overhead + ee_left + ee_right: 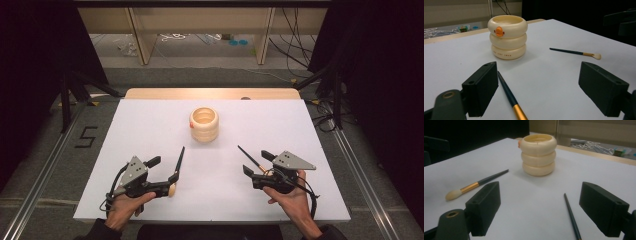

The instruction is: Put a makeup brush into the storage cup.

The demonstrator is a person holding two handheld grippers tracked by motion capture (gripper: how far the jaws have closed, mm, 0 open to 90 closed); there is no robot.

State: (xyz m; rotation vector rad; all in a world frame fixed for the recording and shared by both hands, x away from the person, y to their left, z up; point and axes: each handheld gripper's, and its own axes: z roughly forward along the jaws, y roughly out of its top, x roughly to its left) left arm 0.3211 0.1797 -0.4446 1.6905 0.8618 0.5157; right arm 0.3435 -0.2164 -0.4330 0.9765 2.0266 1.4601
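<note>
A white rectangular counter (150,130) with a pale wooden strip along its far edge stands on a grey floor (40,160), where a black "5" mark (86,136) lies to the left. Dark curtains flank the room, and light wooden furniture legs and loose cables sit beyond the far edge.

A cream holder shaped like three stacked rings (204,124) stands upright near the middle of the counter, towards the far side, well apart from every edge. Much bare surface lies around it, on both sides and in front.

A dark-handled makeup brush with a gold ferrule and cream bristles (177,167) lies flat on the near left, its bristle end just beside the left hand-held gripper (162,175), whose jaws stand wide with nothing pressed between them. A second slim dark-handled brush (250,158) lies on the near right, its lower end at the right hand-held gripper (257,163), jaws likewise wide and gripping nothing. Both grippers rest close to the near edge.

The left gripper view shows an orange beak-like knob (499,31) and small lettering on the holder (507,37), which the high view hardly shows; in the right gripper view the holder (538,154) shows its plain side.
</note>
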